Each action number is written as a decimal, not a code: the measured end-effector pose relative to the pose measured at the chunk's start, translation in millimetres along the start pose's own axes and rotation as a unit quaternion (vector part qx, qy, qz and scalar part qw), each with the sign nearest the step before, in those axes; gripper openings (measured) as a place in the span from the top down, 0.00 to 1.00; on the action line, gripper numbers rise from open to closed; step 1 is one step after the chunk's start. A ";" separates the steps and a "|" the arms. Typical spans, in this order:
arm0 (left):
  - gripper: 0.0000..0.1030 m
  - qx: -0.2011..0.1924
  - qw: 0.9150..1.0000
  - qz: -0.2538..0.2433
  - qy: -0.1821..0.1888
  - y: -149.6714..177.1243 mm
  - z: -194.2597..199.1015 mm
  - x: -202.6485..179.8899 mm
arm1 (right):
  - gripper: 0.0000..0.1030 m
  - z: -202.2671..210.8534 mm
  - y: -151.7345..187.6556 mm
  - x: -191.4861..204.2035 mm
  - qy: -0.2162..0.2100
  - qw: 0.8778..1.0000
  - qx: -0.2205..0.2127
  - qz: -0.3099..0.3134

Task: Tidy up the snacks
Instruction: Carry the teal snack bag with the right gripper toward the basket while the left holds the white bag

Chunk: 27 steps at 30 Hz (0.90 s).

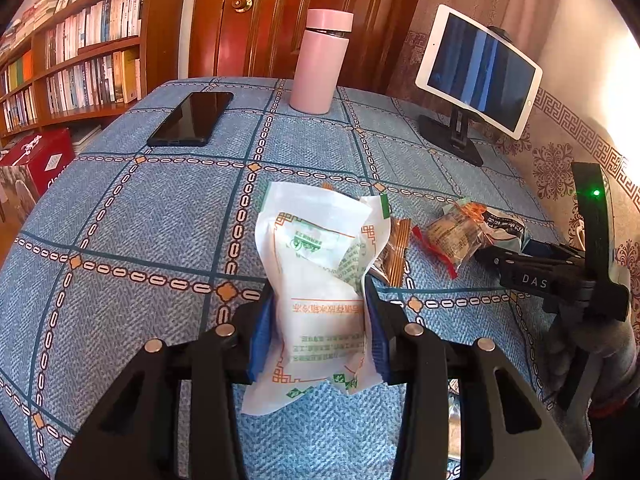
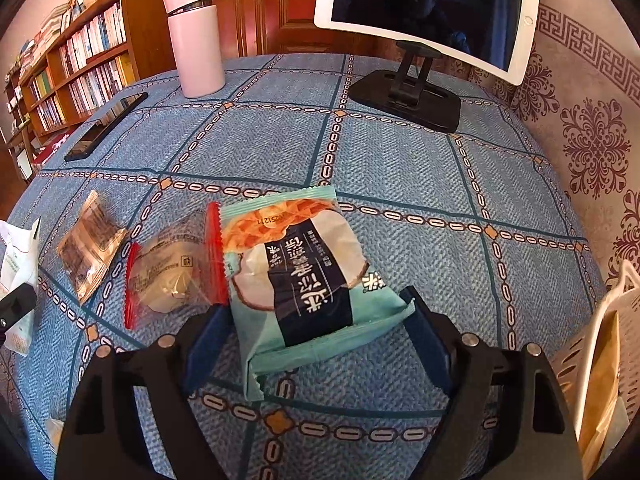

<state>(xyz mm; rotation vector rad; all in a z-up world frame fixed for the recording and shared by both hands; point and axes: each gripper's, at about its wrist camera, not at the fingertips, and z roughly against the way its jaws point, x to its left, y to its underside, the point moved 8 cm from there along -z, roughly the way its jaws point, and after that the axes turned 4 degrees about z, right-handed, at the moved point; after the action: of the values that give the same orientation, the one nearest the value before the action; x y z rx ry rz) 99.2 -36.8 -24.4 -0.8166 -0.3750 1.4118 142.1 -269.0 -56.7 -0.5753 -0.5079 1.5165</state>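
Note:
My left gripper [image 1: 320,292] is shut on a white snack packet [image 1: 316,240] with green and orange print and holds it just above the blue tablecloth [image 1: 140,232]. In the right wrist view, my right gripper [image 2: 316,312] stands open around a teal packet [image 2: 304,272] that lies on the cloth; the left pad is clear of it. Left of the teal packet lie a clear packet with red edges [image 2: 172,276] and a brown packet [image 2: 90,248]. The right gripper [image 1: 504,254] also shows at the right of the left wrist view.
A cream slatted basket [image 2: 612,312] with a tan packet inside stands at the right table edge. At the back are a pink bottle [image 1: 320,64], a black phone [image 1: 192,118] and a tablet on a black stand [image 1: 478,72]. Beyond the table are bookshelves and a wooden door.

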 end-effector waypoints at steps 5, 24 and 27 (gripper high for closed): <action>0.59 0.000 1.000 0.001 0.000 -0.2 -0.5 -0.6 | 0.27 2.2 0.6 1.5 -0.002 1.000 -0.006 -0.001; 0.59 -0.002 1.000 0.010 0.000 -0.9 0.7 1.6 | 0.45 50.9 17.6 14.7 -0.018 0.999 -0.043 -0.027; 0.59 -0.002 1.000 0.011 0.002 -1.3 1.7 1.5 | 0.44 54.7 27.3 17.1 -0.030 0.998 -0.036 -0.034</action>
<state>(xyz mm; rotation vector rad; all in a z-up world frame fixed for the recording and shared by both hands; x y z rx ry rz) 99.3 -34.8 -22.7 -0.8293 -0.3678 1.4310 86.2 -250.7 -32.8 -0.5641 -0.6242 1.4589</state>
